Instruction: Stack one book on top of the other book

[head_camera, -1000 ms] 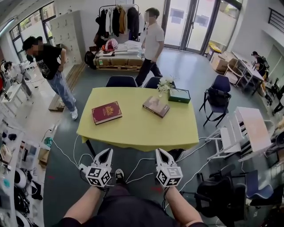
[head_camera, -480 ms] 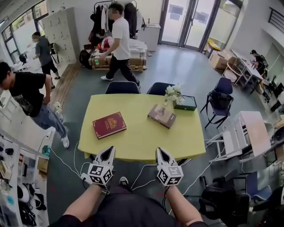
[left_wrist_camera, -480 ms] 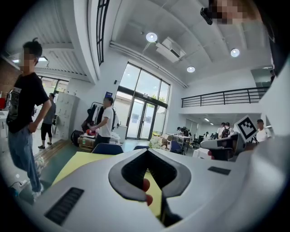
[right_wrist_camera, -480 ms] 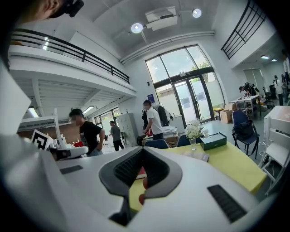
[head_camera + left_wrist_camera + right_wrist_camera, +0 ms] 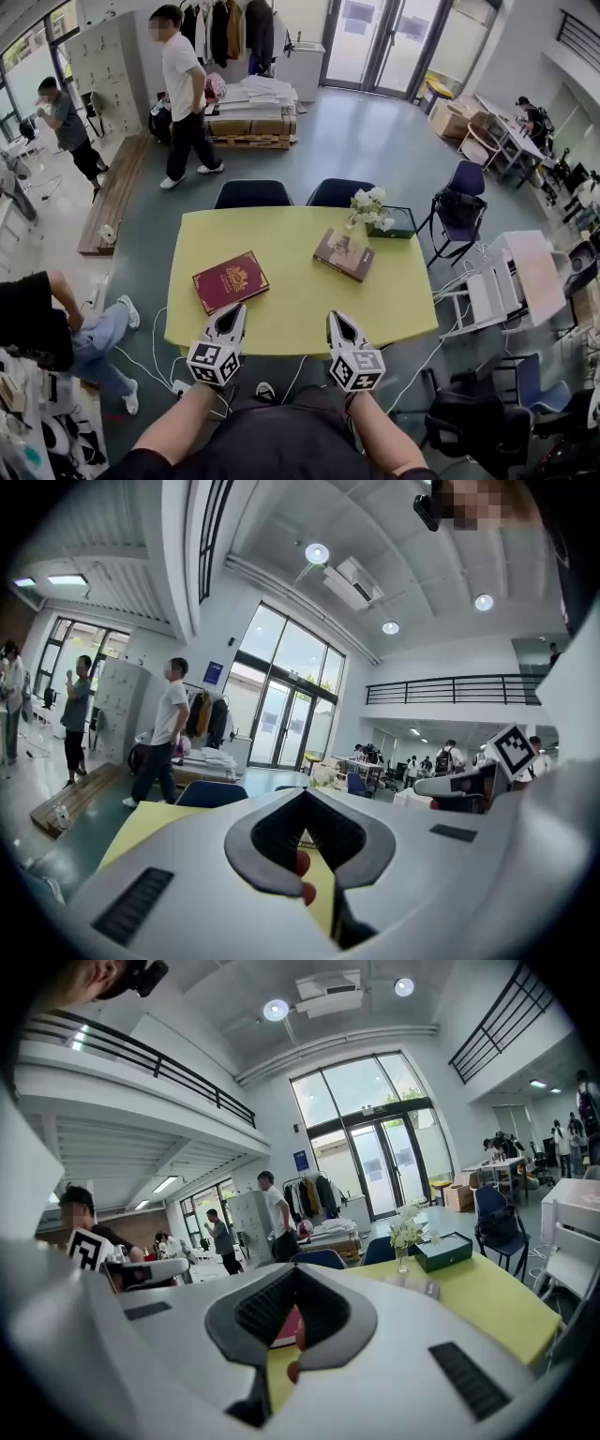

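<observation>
On the yellow table a dark red book lies flat at the left and a brown book at the right, well apart. My left gripper hovers over the table's near edge, just short of the red book, shut and empty. My right gripper sits level with it further right, nearer the brown book, also shut with nothing in it. The left gripper view looks past the closed left gripper over the yellow top. Beyond the closed right gripper, the right gripper view shows the brown book.
A vase of white flowers and a green box stand at the table's far right. Two dark chairs are tucked in behind. A person crouches at the left; others stand further back. Cables lie on the floor.
Both grippers have come forward to the table's near edge, still shut. The table now fills more of the head view. The walking person has gone left, and another now crouches at the lower left.
</observation>
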Motion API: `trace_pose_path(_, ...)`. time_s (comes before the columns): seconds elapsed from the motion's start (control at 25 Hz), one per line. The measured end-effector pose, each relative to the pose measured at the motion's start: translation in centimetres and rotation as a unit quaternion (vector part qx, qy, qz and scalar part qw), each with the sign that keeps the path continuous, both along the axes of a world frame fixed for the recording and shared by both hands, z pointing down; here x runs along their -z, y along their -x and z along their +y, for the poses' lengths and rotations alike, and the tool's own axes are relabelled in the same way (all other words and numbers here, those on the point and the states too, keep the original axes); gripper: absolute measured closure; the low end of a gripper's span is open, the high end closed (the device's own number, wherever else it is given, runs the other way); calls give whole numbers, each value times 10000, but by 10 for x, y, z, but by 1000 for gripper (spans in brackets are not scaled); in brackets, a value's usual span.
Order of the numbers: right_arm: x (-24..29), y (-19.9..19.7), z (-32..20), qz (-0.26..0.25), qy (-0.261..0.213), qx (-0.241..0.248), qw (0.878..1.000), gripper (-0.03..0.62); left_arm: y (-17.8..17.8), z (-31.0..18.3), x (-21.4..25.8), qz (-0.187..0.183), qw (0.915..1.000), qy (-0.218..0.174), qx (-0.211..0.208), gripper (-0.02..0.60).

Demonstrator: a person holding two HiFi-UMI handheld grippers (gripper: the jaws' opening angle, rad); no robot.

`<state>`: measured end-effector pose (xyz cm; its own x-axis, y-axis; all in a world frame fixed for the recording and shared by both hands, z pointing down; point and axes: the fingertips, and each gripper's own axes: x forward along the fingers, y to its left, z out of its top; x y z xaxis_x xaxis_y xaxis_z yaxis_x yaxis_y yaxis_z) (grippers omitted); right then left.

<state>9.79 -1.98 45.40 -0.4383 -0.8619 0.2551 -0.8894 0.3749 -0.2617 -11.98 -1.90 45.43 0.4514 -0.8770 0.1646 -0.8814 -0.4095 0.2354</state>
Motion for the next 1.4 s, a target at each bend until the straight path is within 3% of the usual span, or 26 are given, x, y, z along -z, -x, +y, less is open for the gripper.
trace_pose_path(0.4,-9,3,-69,-71,52,36,10000,579,-3,-65,-4,-92,9999,10,-44,574)
trace_pose_path(1.0,-17,56,-191,-350,129,1123,9930,579,40,-133,0,-395,9944,40,978,574)
trace_pose_path(1.24,-43,97,-206,-190,403,1180,9920,567,67,-152,-25,-419,9965,261,677,555)
trace_pose_path(1.4,-61,124,-209,-276,625,1105,9915,479,87,-164,-45,-458,9970,450,420,506)
